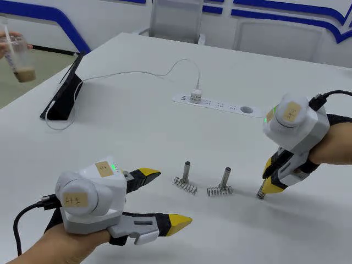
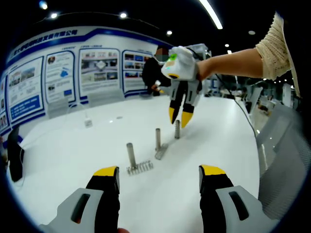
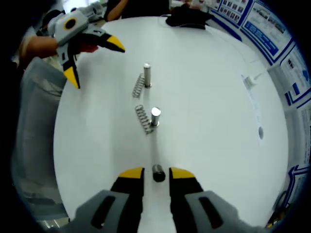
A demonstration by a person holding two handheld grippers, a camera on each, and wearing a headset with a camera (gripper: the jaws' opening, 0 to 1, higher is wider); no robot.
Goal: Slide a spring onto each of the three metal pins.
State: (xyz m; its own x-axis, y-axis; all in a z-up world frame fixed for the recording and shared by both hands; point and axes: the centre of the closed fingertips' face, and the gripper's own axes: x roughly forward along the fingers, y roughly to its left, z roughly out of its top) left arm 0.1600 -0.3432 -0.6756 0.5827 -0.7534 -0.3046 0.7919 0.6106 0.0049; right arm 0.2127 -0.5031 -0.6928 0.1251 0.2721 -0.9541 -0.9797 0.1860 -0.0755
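Two bare metal pins stand upright mid-table, the left pin (image 1: 186,170) and the middle pin (image 1: 225,176). A loose spring (image 1: 185,186) lies at the foot of the left pin, and another spring (image 1: 219,190) lies at the foot of the middle pin. The third pin (image 1: 260,192) stands to the right and looks ribbed, as if a spring sits on it. My right gripper (image 1: 269,179) points down over that pin (image 3: 158,173), narrowly open, with its jaws flanking the top and thin gaps on both sides. My left gripper (image 1: 164,198) is wide open and holds nothing, low and left of the pins (image 2: 131,155).
A white power strip (image 1: 217,103) with a plugged-in charger lies behind the pins. Its cable runs to a black tablet stand (image 1: 63,93) at the far left. A hand holds a drink cup (image 1: 22,58) beyond the table's left edge. Chairs (image 1: 176,19) stand at the back.
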